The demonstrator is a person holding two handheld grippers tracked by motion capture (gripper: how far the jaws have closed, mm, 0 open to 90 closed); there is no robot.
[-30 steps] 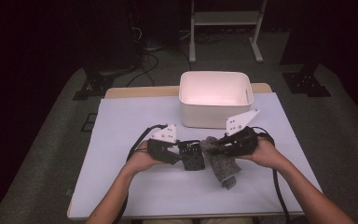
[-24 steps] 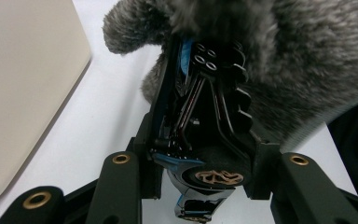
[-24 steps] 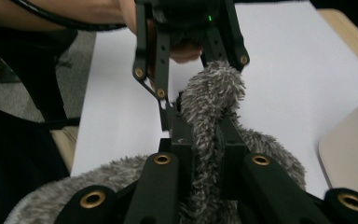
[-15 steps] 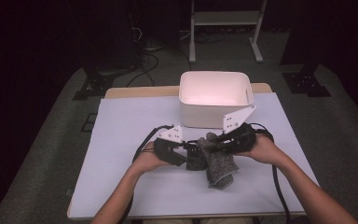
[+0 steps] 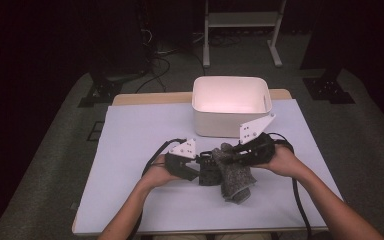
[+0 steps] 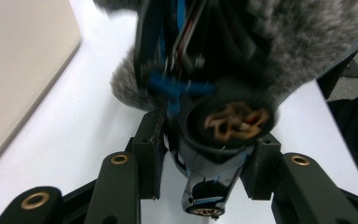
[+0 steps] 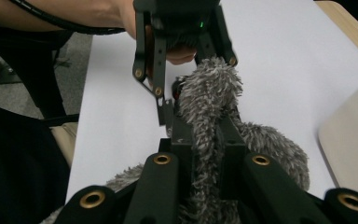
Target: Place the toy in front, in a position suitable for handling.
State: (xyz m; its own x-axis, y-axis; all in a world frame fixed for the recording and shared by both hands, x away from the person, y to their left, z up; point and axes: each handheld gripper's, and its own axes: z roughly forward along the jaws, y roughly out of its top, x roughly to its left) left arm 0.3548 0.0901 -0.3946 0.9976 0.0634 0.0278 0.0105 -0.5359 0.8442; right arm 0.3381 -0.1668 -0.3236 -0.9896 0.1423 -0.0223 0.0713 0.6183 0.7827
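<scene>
A fuzzy grey sock (image 5: 234, 176) hangs between both grippers above the white-covered table (image 5: 140, 135). My right gripper (image 5: 231, 153) is shut on the sock (image 7: 209, 86), which runs up between its pads and bulges past them. My left gripper (image 5: 207, 172) faces it from the left. Its jaws have just been closing, and its pads (image 6: 150, 154) press from both sides on a dark bundle at the sock's end (image 6: 307, 42). In the right gripper view the left gripper (image 7: 193, 91) brackets the sock's tip. The sock's lower end droops onto the table.
A white rectangular bin (image 5: 196, 102) stands open at the table's far edge, just beyond the grippers; its wall also shows in the gripper views (image 6: 18, 60) (image 7: 354, 140). Cables trail from both grippers. White tabletop lies bare to the left and right of the hands.
The left gripper has shifted slightly right toward the sock. The right hand has stayed put, and the sock's hanging end has swung a little to the left.
</scene>
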